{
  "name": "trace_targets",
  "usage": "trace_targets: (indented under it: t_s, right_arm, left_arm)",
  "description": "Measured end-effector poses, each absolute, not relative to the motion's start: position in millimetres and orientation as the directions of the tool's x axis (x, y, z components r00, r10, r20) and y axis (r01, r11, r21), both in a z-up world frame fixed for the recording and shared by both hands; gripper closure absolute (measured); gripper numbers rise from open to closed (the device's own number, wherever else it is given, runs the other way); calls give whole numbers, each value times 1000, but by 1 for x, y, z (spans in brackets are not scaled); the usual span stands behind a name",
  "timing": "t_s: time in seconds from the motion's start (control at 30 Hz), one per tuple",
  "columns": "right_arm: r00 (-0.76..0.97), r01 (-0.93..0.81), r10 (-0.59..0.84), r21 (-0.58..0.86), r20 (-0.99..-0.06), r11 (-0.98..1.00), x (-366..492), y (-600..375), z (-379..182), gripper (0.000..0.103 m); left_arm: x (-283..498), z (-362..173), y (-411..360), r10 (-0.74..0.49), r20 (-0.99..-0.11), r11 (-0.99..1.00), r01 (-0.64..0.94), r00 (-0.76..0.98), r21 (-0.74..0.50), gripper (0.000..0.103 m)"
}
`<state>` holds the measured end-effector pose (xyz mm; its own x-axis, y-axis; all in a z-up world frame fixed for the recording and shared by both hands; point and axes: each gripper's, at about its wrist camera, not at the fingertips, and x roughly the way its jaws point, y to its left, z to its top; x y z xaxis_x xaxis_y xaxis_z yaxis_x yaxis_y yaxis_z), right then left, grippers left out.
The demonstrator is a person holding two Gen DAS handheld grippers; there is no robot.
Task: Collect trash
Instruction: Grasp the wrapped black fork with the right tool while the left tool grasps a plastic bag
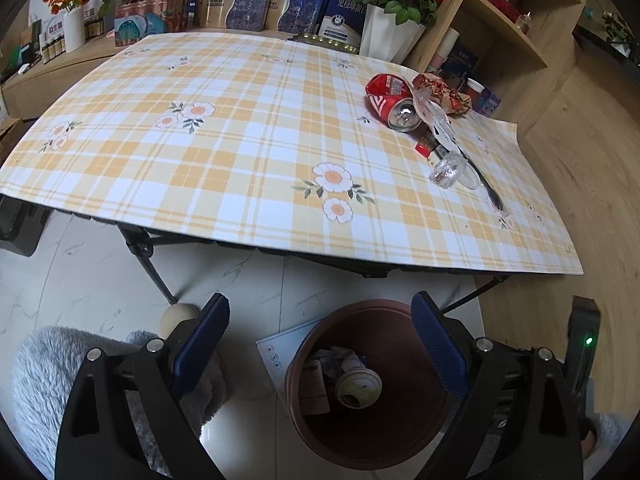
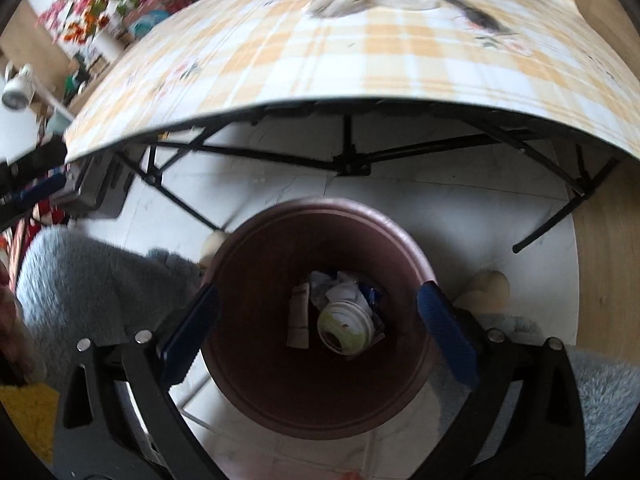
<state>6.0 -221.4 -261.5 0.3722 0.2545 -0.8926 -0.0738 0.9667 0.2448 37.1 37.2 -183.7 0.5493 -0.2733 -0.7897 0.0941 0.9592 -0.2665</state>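
Observation:
A brown round bin [image 1: 404, 428] stands on the floor in front of the table; it also shows in the right wrist view [image 2: 320, 236]. Inside lie a tin lid [image 2: 346, 330], crumpled paper and a small carton. My left gripper [image 1: 320, 344] is open and empty above the bin's near side. My right gripper [image 2: 318, 328] is open and empty right over the bin's mouth. On the table's right part lie a crushed red can [image 1: 390, 102], a red snack wrapper [image 1: 440, 92], clear plastic packaging [image 1: 450, 168] and a small red cap [image 1: 423, 149].
The table has a yellow plaid cloth [image 1: 240, 140] and black folding legs [image 2: 348, 160]. A grey fluffy rug [image 1: 52, 372] lies left of the bin. Boxes and flower pots [image 1: 388, 36] stand behind the table, and a wooden shelf [image 1: 512, 28] at the right.

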Motion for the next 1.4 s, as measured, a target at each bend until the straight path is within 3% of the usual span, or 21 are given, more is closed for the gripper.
trace_targets:
  t_s: [0.27, 0.67, 0.9, 1.4]
  right_arm:
    - [478, -13, 269, 300, -836, 954, 22, -255, -230, 5]
    - [592, -1, 222, 275, -775, 961, 41, -299, -187, 5]
    - [617, -38, 137, 145, -775, 989, 50, -305, -173, 6]
    - [589, -71, 149, 133, -795, 989, 97, -334, -187, 6]
  left_arm:
    - [55, -162, 39, -219, -734, 975, 116, 643, -189, 8]
    - [79, -139, 13, -273, -688, 962, 194, 673, -193, 6]
    - [86, -144, 7, -269, -701, 963, 199, 661, -182, 6]
    - [115, -156, -24, -258, -749, 962, 232, 611, -142, 6]
